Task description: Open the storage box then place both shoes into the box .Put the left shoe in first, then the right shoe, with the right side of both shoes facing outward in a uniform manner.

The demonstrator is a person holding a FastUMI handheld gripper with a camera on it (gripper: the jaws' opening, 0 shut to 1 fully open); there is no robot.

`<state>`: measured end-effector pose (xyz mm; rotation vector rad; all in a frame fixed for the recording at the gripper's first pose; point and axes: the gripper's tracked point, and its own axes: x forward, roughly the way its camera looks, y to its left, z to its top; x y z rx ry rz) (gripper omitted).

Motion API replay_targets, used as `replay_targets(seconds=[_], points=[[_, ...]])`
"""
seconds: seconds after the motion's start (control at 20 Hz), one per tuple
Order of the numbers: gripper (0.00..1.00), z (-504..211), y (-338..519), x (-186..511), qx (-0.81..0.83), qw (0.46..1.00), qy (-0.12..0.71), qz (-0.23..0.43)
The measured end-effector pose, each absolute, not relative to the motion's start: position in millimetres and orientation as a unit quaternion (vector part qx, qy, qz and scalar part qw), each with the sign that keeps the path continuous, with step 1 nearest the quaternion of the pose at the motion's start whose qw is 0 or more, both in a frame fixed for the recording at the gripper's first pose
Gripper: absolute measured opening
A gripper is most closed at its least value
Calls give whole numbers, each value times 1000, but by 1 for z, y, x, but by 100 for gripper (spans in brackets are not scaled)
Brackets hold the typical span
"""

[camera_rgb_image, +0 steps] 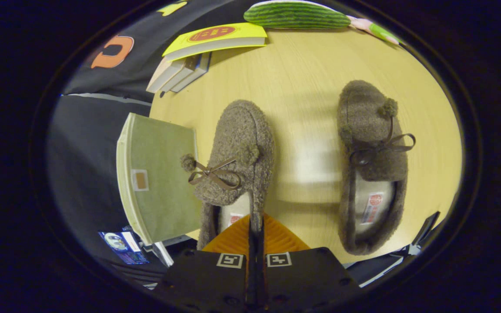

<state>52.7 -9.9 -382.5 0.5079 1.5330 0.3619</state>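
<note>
Two brown fuzzy slippers with bow laces and pompoms lie toe-away on the light wooden table (311,69). My gripper (255,226) is shut on the side wall of one slipper (239,148), near its heel opening, with the rim pinched between both fingers. This slipper overlaps the edge of the sage-green fabric storage box (159,174), which sits just to its left at the table's edge and shows a flat green face with a small tab. The other slipper (370,165) rests apart, off to the right beyond the fingers. I cannot tell whether the box is open.
A stack of books with a yellow one on top (215,39) lies at the far left of the table. A green striped cushion (296,15) and a pink-and-green item (374,30) sit along the far edge. Dark equipment (424,230) stands near the right slipper's heel.
</note>
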Motion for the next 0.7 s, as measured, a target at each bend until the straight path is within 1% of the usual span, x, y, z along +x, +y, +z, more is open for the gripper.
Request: replay_targets(seconds=[0.2,0.45,0.6,0.7], points=[[6,-301,7,63,238,709,638,183],[6,-207,65,90,227,758,571,218],[6,-178,120,93,238,753,564,241],[6,-178,151,94,233,750,570,242]])
